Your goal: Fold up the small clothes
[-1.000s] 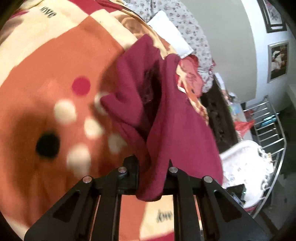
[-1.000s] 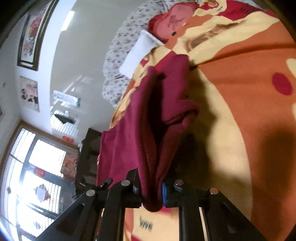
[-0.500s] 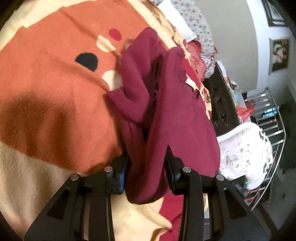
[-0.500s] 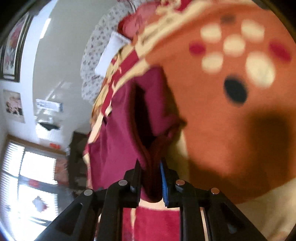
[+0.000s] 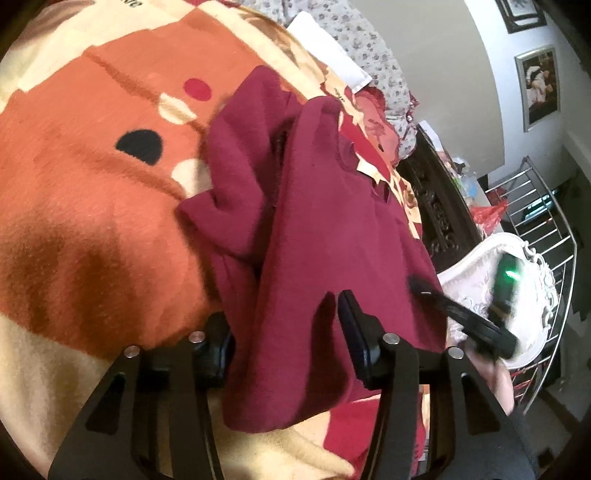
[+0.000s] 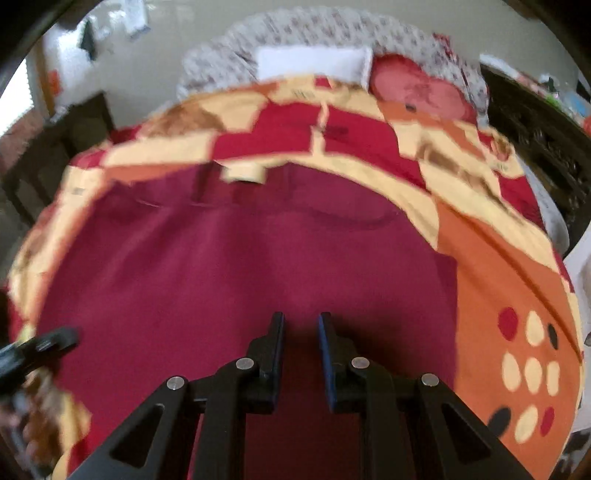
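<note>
No readable text, blanket (image 5: 85, 206) lettering cut off

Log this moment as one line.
left gripper: jaws just opening, maroon garment between | right gripper: narrowly open, empty, over maroon garment | surface: blanket

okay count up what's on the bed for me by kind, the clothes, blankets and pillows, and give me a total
Maroon garment: 1
Patterned orange, red and cream blanket: 1
Floral grey-white bedding at the head: 1
White pillow: 1
Red cushion: 1
Total: 5
</note>
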`<move>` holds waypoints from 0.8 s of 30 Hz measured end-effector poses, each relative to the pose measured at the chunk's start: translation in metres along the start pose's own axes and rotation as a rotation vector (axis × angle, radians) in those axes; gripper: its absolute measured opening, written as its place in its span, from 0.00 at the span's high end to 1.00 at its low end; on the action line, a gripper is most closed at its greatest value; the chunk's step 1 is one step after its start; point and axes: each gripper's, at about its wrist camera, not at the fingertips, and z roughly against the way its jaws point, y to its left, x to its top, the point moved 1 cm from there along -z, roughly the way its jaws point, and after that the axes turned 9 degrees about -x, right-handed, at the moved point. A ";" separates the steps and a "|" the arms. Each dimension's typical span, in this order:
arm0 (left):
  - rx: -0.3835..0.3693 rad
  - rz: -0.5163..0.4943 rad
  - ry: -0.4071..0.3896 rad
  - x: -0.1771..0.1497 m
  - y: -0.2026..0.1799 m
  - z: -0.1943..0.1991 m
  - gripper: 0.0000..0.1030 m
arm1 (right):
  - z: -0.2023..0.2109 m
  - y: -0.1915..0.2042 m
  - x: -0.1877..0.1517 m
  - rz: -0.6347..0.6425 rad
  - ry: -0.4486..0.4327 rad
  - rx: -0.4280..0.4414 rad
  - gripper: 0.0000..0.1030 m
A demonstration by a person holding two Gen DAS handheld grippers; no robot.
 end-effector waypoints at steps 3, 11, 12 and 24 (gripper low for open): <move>-0.011 -0.027 -0.029 -0.005 -0.002 -0.002 0.43 | -0.004 -0.009 -0.002 -0.059 -0.017 0.056 0.79; -0.037 -0.090 -0.067 -0.012 -0.005 -0.004 0.35 | 0.065 0.059 0.051 0.079 -0.036 0.170 0.68; -0.041 -0.089 -0.070 -0.013 -0.005 -0.004 0.35 | 0.074 0.081 0.059 0.107 -0.050 0.241 0.54; -0.113 -0.057 -0.152 -0.018 0.007 0.012 0.35 | -0.013 0.256 0.129 0.282 0.258 0.186 0.30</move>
